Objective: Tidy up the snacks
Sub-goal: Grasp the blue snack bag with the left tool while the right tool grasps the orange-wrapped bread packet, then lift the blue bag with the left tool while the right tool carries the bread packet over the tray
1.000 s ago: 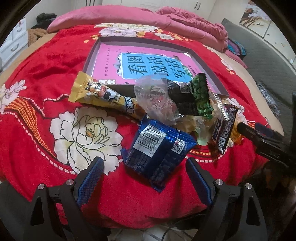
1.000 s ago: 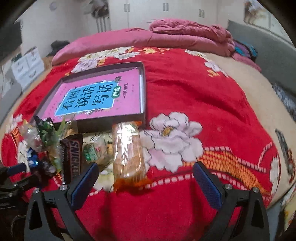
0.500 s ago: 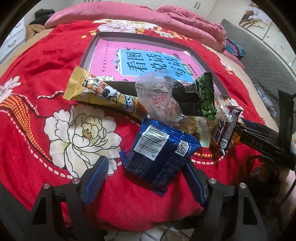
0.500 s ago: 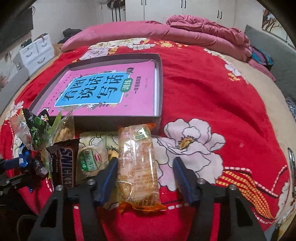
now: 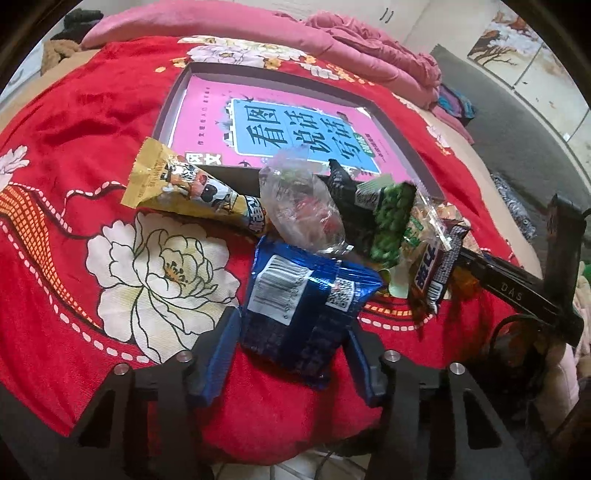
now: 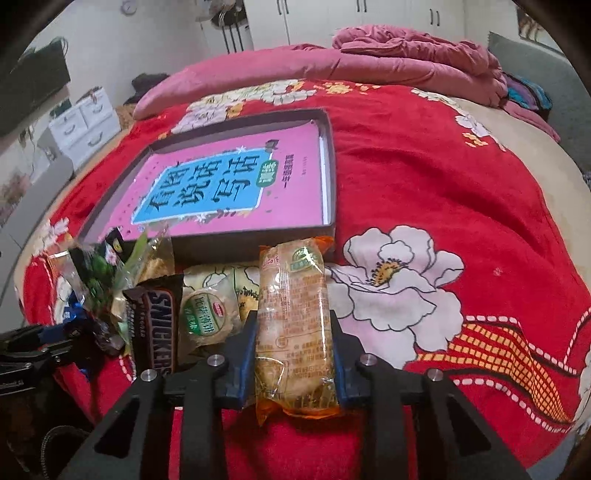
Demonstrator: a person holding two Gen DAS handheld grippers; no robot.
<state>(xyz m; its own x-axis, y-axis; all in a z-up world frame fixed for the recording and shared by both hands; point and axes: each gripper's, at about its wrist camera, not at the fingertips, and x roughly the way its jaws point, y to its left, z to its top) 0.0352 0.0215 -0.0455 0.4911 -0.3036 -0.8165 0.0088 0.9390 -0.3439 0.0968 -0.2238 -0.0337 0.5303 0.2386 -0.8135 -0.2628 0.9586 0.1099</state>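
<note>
Red floral blanket (image 6: 424,177) spread over the bed, white peonies and dotted orange bands across it. Pink quilt (image 6: 369,62) bunched along the far edge. White wardrobe doors (image 6: 369,18) behind, white drawers (image 6: 85,122) off the bed's far left corner, grey sofa (image 5: 517,122) off the right edge.

Dark tray (image 6: 330,173) lying mid-bed, pink book (image 6: 229,184) flat inside.

Snacks heaped at the near edge, just in front of the tray: yellow pack (image 5: 184,188) leaning on the tray's near wall, clear bag (image 5: 303,206), green pea pack (image 5: 391,218), Snickers (image 6: 157,332), round cake (image 6: 208,314).

Left gripper (image 5: 290,343) at the near edge, jaws closing around the blue pack (image 5: 303,306); left pad touching its side, right pad just at its edge, firm squeeze hard to tell.

Right gripper (image 6: 293,354) beside it toward the near right, jaws closing, narrow, both pads pressed on the orange bread pack (image 6: 293,321), which runs lengthwise from the tray's near wall to the bed's near edge.
</note>
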